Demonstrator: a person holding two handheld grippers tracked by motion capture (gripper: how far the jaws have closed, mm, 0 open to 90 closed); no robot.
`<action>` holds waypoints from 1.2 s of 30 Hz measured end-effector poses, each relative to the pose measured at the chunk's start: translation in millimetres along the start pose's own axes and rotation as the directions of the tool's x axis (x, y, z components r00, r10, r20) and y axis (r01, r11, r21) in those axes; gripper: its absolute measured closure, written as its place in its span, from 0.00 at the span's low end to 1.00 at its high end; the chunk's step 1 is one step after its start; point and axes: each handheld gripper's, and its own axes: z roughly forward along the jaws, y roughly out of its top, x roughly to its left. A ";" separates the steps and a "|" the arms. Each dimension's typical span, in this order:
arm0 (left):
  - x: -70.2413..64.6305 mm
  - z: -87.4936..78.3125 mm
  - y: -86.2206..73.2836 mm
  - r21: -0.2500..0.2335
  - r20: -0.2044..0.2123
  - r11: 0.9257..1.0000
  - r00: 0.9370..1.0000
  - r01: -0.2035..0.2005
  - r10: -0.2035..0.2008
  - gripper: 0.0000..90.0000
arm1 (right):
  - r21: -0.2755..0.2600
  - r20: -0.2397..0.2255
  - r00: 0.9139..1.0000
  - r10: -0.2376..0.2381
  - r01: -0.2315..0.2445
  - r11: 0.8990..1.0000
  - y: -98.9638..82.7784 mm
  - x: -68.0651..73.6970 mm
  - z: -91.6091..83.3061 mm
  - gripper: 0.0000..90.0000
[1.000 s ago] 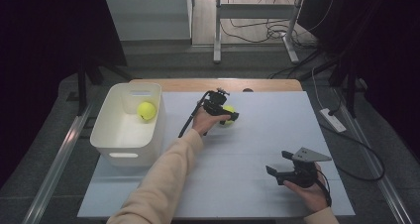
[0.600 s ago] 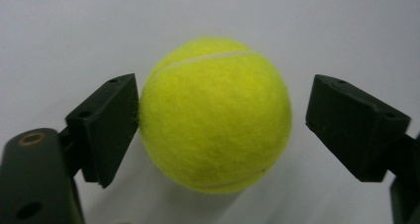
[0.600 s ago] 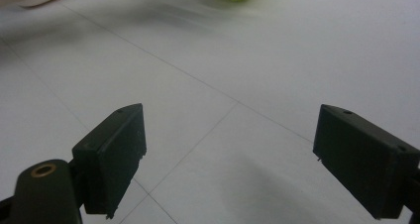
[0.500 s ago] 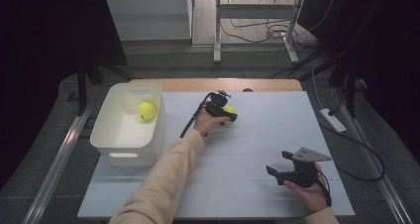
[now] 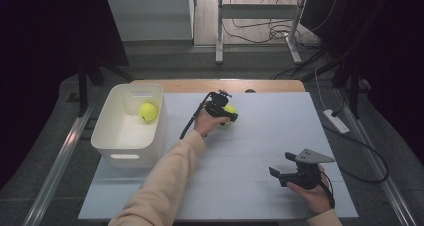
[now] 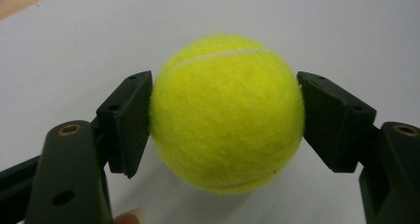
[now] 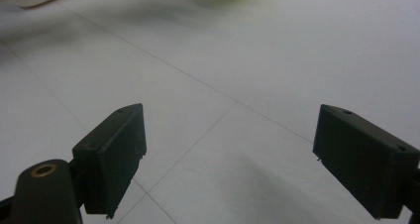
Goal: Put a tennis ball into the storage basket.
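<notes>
The tennis ball [image 6: 227,114] looks fuzzy, felt-covered. The left gripper [image 6: 225,122] has matt black plastic jaws. The bin [image 5: 111,147] is smooth white plastic; the table [image 5: 280,131] is matt white, edged in wood.

I work in what looks like a lab or test room: a white-topped table [image 5: 260,151] stands alone on a grey floor [image 5: 165,61], dark screens close in on both sides, and loose cables [image 5: 260,28] and a power strip [image 5: 336,121] lie around it.
</notes>
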 end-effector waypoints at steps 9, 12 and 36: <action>-7.2 -17.4 0.6 -0.041 0.014 0.999 1.000 -0.016 0.016 0.30 | -0.001 0.000 1.000 -0.002 0.002 1.000 0.3 0.7 0.0 0.14; -8.5 -25.7 -0.2 -0.048 0.012 0.999 1.000 -0.024 0.024 0.30 | -0.004 -0.002 1.000 -0.001 0.001 1.000 0.4 0.7 0.2 0.14; -10.1 -63.1 -10.9 -0.096 -0.008 0.995 0.999 -0.039 0.038 0.30 | -0.001 0.003 1.000 -0.007 0.007 1.000 1.6 2.1 1.2 0.14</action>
